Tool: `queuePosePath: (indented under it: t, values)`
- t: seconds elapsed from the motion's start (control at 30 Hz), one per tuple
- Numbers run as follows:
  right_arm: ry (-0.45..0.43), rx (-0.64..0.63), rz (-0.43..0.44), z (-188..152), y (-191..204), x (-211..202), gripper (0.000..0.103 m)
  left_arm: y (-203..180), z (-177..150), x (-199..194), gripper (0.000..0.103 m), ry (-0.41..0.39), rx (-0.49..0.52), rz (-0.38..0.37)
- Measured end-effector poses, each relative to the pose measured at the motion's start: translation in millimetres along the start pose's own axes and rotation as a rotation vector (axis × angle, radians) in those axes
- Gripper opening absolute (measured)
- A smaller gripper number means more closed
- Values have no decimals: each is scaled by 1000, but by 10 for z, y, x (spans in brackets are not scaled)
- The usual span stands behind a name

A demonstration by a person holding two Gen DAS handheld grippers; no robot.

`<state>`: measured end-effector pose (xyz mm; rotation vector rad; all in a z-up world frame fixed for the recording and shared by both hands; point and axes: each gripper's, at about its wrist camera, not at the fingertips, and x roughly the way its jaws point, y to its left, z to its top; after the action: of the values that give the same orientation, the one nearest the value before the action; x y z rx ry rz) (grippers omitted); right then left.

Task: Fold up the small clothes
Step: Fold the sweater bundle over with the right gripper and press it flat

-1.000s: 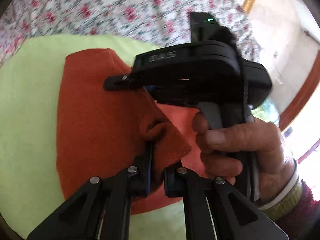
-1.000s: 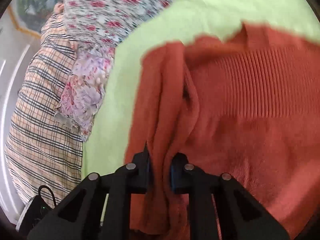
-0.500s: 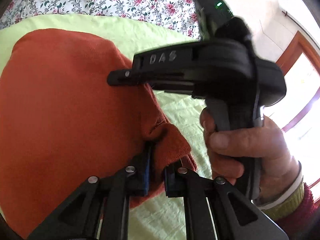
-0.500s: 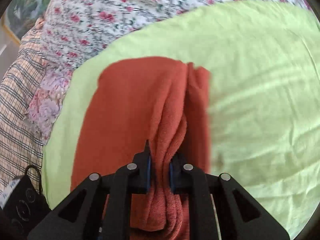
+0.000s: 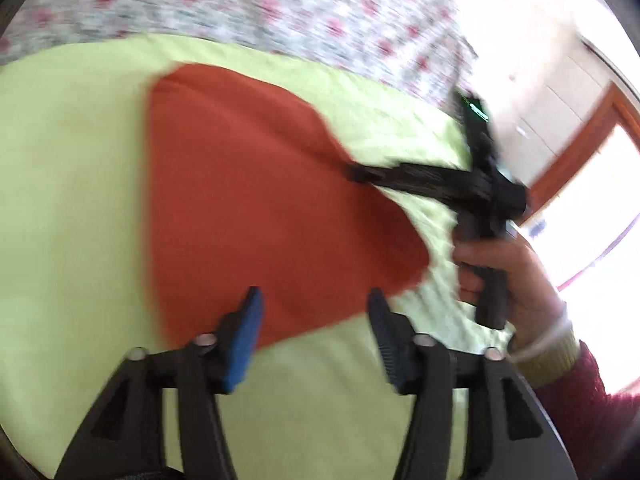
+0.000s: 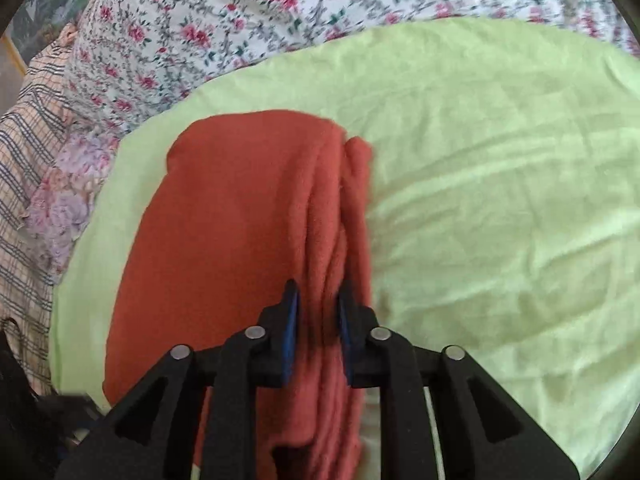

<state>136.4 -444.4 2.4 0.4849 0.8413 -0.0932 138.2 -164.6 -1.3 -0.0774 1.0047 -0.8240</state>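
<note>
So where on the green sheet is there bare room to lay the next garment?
Free: the wide stretch of green sheet right of the rust-red sweater, bordered behind by the floral bedspread. Crowded: the left side, where checked and floral fabrics pile against the sheet's edge.

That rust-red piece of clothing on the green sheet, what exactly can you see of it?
The rust-red garment looks like soft, fuzzy knit, folded into a rounded slab lying flat on the light green sheet. Along its right edge the layers bunch into long ridges. The right gripper has just been opening, with that bunched edge between its fingers. The left gripper stands open and has just let go.
</note>
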Motion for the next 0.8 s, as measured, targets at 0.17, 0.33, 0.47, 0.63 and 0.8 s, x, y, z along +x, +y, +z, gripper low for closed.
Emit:
queuePosePath:
  t: [0.17,0.33,0.47,0.63,0.8]
  values:
    - [-38,69,42,-57,-113,-169,64,518,278,18,80,-13,-120,50]
    - [5,88,87,-58,-98,-41,64,808,474,325,80,27,-184,9]
    - [24,104,117,-60,-112,74,64,903,568,669,80,74,-218,-11]
    - [46,138,158,-65,-198,246,64,938,666,910,83,68,-232,-21]
    - [78,166,216,-77,-175,329,31,780,667,935,35,52,-124,26]
